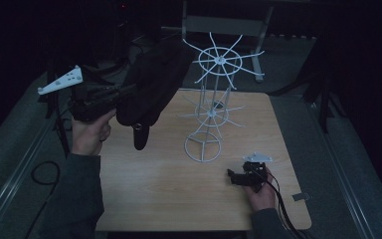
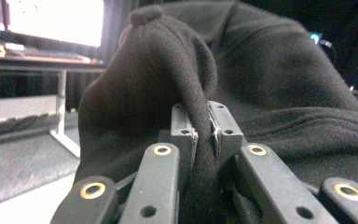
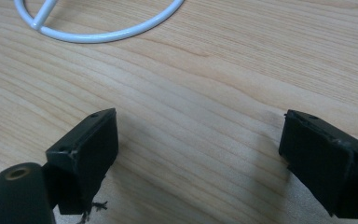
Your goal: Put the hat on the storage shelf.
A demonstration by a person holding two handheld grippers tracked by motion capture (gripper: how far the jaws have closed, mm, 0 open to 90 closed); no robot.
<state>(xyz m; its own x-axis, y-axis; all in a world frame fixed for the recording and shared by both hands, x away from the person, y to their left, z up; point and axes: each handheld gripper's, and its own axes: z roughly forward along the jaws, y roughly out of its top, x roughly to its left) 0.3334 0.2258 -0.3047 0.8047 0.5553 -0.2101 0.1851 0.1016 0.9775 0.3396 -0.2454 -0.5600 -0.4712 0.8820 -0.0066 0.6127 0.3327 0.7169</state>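
One fabric fold secures the black cap in the clenched left gripper; slippage drops it short of the wire rack. The right gripper is released.

A black cap made of soft, thick fabric hangs in the air above the far left part of the table, clear of its wooden top. It is pinched by a fold of its cloth (the fold runs upright between the 2 jaws in the left gripper view) in the left gripper. The crown bulges wide and rounded, with a small button on top. A narrow dark part droops from its lower edge. The cap sits just left of a white wire rack, level with its upper spokes.
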